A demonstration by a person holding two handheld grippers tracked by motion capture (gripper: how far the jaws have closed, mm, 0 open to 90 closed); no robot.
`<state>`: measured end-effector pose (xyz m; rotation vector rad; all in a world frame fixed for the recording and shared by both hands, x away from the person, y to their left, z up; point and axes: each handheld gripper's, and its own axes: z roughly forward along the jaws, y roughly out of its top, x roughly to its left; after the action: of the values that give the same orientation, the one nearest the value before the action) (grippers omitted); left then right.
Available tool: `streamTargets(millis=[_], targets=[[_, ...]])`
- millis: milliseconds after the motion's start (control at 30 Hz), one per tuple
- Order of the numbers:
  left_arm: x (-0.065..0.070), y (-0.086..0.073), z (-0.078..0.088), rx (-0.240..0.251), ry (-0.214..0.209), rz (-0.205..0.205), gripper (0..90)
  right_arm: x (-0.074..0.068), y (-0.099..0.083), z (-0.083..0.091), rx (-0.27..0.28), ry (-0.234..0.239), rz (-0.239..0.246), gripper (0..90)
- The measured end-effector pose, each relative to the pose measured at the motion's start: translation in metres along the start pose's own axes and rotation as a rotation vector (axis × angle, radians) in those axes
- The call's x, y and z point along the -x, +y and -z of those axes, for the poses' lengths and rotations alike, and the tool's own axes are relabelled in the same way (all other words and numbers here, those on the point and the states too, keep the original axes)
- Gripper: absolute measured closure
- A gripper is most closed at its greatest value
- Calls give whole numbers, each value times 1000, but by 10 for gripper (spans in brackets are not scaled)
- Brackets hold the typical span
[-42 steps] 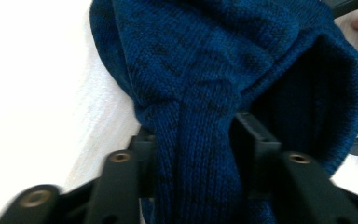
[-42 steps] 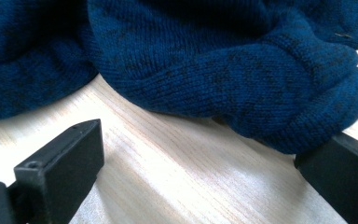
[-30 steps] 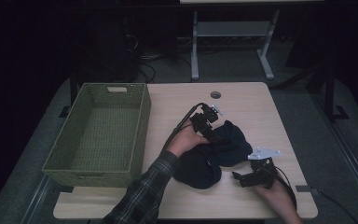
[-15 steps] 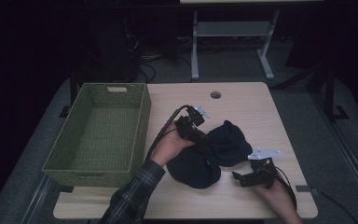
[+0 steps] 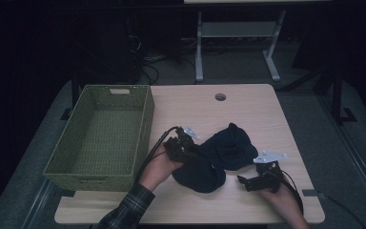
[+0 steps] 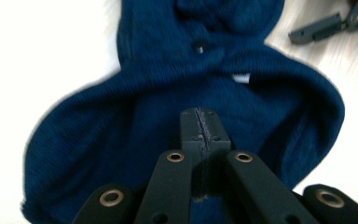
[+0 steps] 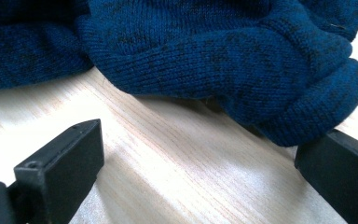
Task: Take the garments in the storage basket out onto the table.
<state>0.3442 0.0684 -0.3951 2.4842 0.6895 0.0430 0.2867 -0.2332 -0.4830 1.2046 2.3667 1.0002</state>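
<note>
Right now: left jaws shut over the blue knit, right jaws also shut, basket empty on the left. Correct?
Not quite. The right gripper is open: the right gripper view shows its jaws spread wide over bare table, just short of the blue knit. The rest holds: the left gripper has its jaws shut over the knit, and the green basket sits empty on the left in the high view.

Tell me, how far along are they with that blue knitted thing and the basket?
Little looks finished: the green basket holds nothing. In hand, the left gripper is closed over the blue knit garment on the table. The right gripper waits open beside its edge. Probably left: moving the garment, perhaps into the basket.
</note>
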Motion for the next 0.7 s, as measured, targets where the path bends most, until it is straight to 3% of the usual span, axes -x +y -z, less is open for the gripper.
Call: streamTargets(millis=[267, 300, 700], targets=[[8, -26, -12, -11, 26, 0, 898, 0, 0, 0, -1, 0, -2, 10], [8, -30, -17, -30, 32, -5, 898, 0, 0, 0, -1, 0, -1, 10], [7, -49, -33, -28, 40, 10, 881, 0, -2, 2, -2, -3, -4, 10]])
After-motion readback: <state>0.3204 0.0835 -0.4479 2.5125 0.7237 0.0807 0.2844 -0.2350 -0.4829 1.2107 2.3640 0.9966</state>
